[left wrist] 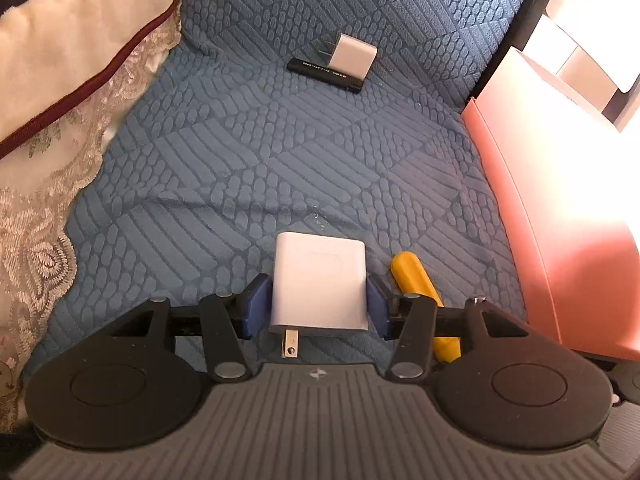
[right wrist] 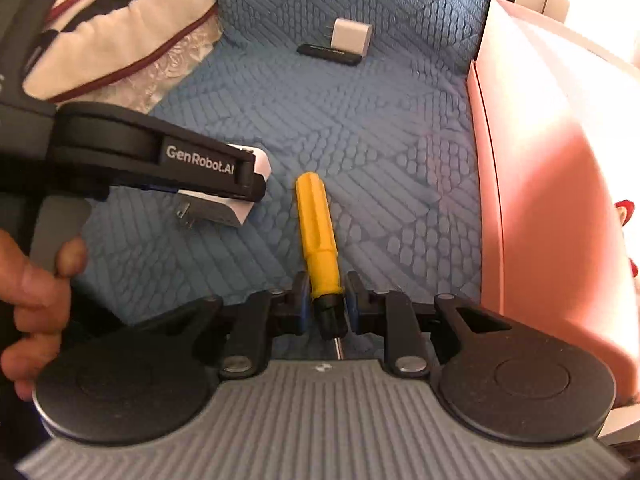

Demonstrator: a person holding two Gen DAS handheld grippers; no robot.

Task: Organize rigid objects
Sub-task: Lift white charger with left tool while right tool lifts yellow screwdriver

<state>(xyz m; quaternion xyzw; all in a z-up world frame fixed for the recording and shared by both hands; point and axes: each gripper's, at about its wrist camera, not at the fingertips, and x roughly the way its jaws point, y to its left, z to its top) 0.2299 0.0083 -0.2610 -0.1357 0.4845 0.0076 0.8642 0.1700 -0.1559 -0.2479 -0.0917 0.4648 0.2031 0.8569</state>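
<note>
My left gripper is shut on a white plug charger, prongs pointing back toward the camera, just above the blue quilted cushion. In the right wrist view the same charger sits in the left gripper at left. My right gripper is shut on a yellow-handled screwdriver, handle pointing forward; it also shows in the left wrist view. A second white charger leans on a black stick-shaped device at the far side of the cushion.
A pink box stands along the right edge of the cushion. A white pillow with red piping and a lace cloth lies at left. A hand holds the left gripper's handle.
</note>
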